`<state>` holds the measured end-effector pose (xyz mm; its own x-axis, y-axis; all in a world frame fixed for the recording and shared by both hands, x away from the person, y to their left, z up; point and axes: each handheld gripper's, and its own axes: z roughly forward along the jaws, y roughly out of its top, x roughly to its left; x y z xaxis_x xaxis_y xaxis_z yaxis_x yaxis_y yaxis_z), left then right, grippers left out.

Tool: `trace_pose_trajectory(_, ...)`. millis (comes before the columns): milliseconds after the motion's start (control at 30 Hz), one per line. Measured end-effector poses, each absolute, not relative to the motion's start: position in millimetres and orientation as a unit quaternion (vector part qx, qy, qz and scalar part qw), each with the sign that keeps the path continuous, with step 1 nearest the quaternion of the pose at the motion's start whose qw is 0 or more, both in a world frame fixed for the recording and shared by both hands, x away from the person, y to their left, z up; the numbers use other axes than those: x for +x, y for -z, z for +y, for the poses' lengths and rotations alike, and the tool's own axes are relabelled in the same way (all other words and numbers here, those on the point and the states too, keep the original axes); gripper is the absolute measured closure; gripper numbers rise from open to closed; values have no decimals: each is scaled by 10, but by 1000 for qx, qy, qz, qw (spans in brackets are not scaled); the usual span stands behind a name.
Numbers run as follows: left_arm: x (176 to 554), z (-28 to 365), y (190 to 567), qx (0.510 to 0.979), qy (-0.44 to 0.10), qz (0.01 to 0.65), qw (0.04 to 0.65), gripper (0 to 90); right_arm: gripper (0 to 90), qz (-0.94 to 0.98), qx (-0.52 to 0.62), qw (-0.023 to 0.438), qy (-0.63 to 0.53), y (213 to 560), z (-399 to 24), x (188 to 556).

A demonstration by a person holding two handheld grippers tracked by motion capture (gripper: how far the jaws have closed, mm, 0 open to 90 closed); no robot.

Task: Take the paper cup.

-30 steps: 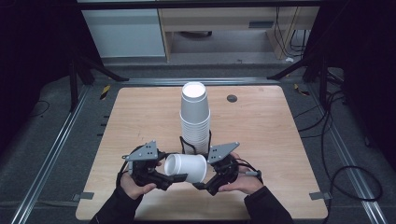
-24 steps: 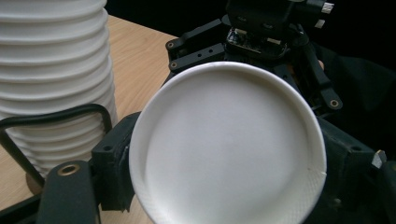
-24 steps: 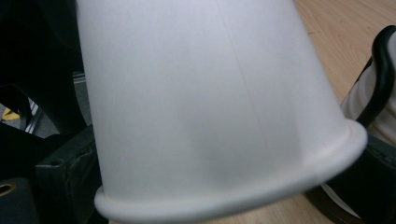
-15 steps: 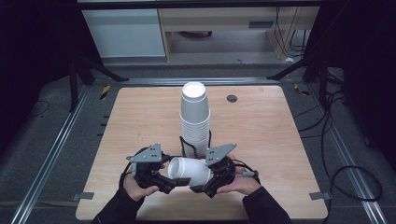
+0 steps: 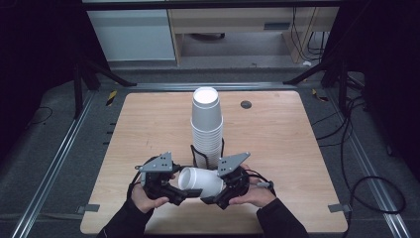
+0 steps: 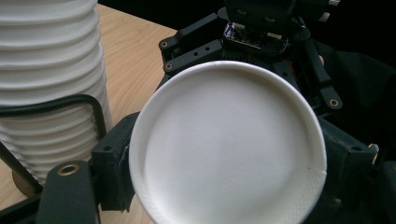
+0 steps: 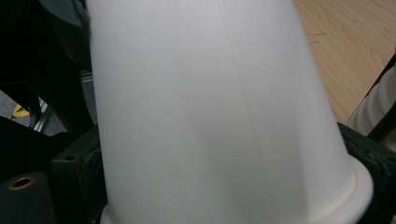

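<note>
A white paper cup [image 5: 200, 181] lies on its side in the air between my two grippers, near the table's front edge. My left gripper [image 5: 187, 184] is shut on its closed base, and the round base [image 6: 229, 144] faces that gripper's camera with a black jaw on either side. My right gripper [image 5: 215, 191] has just been closing its jaws on the cup's rim end. In the right gripper view the cup's wall [image 7: 210, 107] widens toward me and both jaws press against the rim. A tall stack of white cups [image 5: 206, 126] stands upside down just behind.
The stack sits in a black wire holder [image 5: 194, 152], close behind the grippers. The stack [image 6: 46, 70] rises at the left of the left gripper view. A small dark round spot [image 5: 246, 104] marks the far table. The wooden tabletop [image 5: 297, 163] is bare on both sides.
The cup has tipped slightly, its base end now a little higher than its rim end. Both hands stay almost where they were.
</note>
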<state>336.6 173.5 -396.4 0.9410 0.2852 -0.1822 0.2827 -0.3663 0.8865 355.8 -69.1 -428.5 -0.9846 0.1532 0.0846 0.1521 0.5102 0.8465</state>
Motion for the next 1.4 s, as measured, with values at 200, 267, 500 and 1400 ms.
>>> trace_pose_trajectory(200,3361,1731,3960,828,-11,172,534,202,82,869,91,-1,-487,4290,-701,3566)
trace_pose_trajectory(267,3358,1739,3953,828,-16,173,534,193,82,868,92,-2,-488,4290,-707,3573)
trace_pose_trajectory(500,3357,1839,3878,822,-27,179,539,172,86,870,99,13,-483,4270,-778,3601)
trace_pose_trajectory(1400,3453,1859,4172,863,-42,196,464,133,86,932,45,82,-351,3949,-833,3737)
